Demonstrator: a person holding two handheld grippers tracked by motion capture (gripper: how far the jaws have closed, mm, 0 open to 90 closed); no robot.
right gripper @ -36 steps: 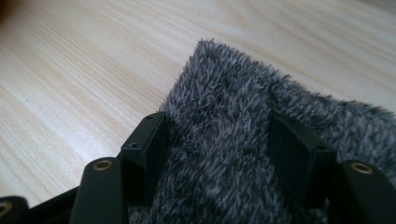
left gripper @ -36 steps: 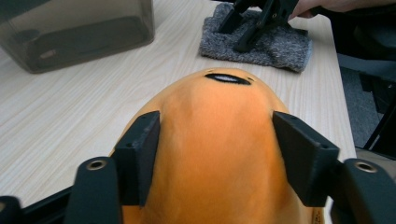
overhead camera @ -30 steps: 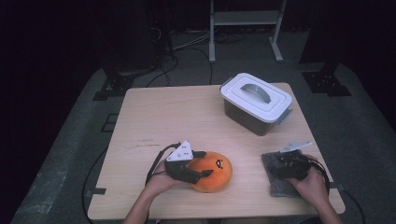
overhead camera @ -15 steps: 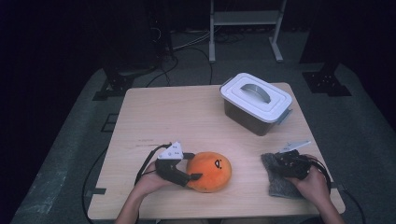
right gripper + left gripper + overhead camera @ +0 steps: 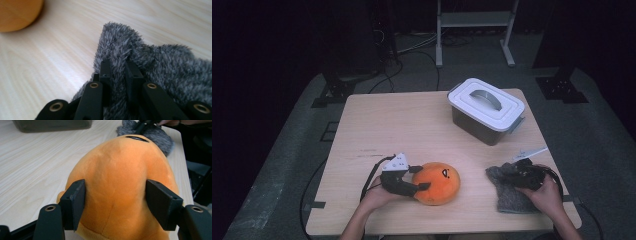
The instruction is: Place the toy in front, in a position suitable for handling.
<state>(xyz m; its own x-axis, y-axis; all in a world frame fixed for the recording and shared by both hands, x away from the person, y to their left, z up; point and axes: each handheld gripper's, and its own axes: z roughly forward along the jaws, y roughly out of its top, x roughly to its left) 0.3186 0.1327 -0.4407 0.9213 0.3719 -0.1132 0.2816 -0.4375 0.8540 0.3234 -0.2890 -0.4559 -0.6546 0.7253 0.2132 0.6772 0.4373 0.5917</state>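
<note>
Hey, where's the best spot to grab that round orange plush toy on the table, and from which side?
Grip the round orange plush toy across its soft, bulging middle, coming in level from its left end, as the left gripper does with a jaw on each flank. The dome is widest and squashiest there, so the jaws probably sink in rather than slide off.

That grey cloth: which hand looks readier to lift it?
The right. Its hand-held gripper is shut on a fold of the grey cloth, while the left hand-held gripper squeezes the orange plush.
</note>
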